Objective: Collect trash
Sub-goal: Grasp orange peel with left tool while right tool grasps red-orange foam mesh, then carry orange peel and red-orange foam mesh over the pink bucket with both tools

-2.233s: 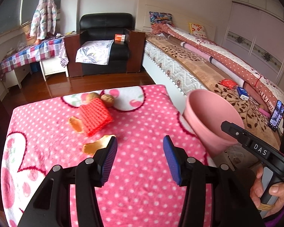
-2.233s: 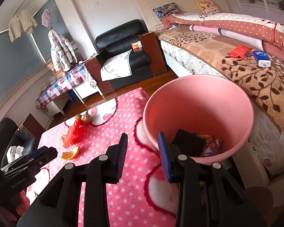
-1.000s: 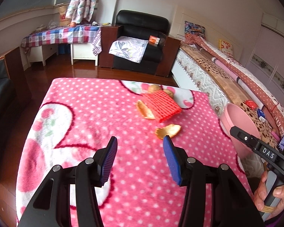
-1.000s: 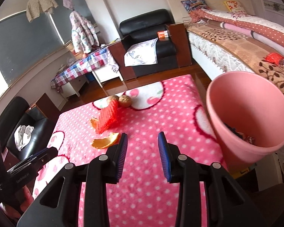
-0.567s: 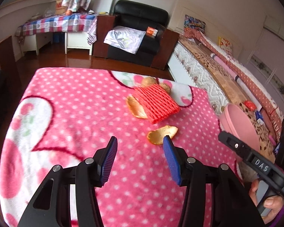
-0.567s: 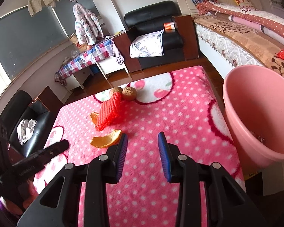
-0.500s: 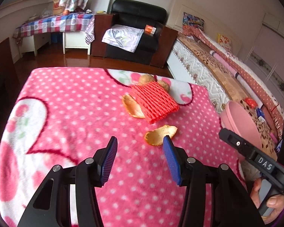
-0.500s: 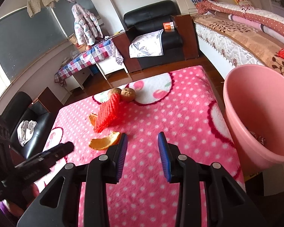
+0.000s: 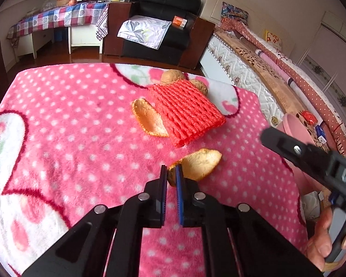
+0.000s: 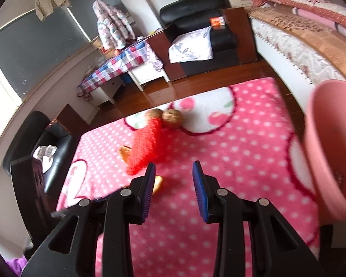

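Observation:
On the pink dotted blanket (image 9: pixel 69 127) lie a red foam net (image 9: pixel 184 113), an orange peel (image 9: pixel 148 118) left of it, two walnuts (image 9: pixel 173 76) behind it, and a nearer orange peel (image 9: pixel 201 162). My left gripper (image 9: pixel 170 176) is shut on the near end of that nearer peel. My right gripper (image 10: pixel 174 177) is open and empty above the blanket, with the red net (image 10: pixel 147 147), the walnuts (image 10: pixel 171 118) and the pink bin (image 10: pixel 329 147) at its right in view. The right tool also shows in the left wrist view (image 9: pixel 311 161).
A bed (image 9: pixel 276 69) runs along the right. A black armchair (image 9: pixel 159 25) and a checked-cloth table (image 9: pixel 57 19) stand across the wooden floor. A black chair (image 10: pixel 39 147) stands left of the blanket.
My left gripper has moved forward and down to the nearer peel and closed on it. The right gripper has shifted a little; the bin sits farther right in its view.

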